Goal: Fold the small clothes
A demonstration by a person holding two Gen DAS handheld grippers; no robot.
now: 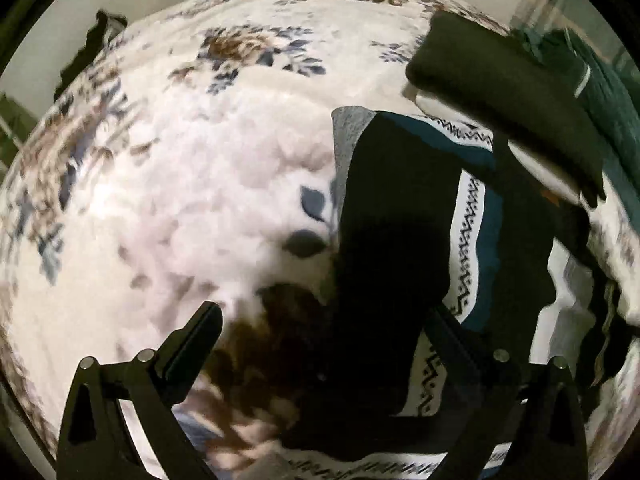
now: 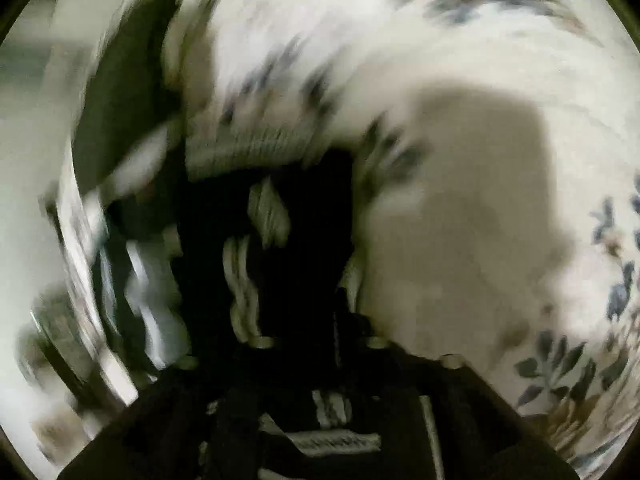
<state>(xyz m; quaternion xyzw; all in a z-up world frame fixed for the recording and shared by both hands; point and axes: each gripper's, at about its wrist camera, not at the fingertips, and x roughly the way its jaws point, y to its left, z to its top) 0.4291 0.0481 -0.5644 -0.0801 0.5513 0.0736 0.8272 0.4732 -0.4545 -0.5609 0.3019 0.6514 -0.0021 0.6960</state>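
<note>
A dark garment with teal panels and white zigzag-patterned bands (image 1: pixel 400 216) lies bunched on the floral blanket (image 1: pixel 200 160), right of centre in the left wrist view. My left gripper (image 1: pixel 320 320) is open, its left finger (image 1: pixel 196 336) over the blanket and its right finger over the garment's lower part. The right wrist view is heavily blurred. There the same dark patterned garment (image 2: pixel 280 220) fills the middle, close in front of my right gripper (image 2: pixel 316 340), whose fingers look closed together on its fabric.
A folded black garment (image 1: pixel 504 88) lies at the upper right on a white piece, with a dark green garment (image 1: pixel 608 96) beside it. A dark item (image 1: pixel 96 48) lies at the blanket's far left edge. A shadow (image 2: pixel 460 208) falls on the blanket.
</note>
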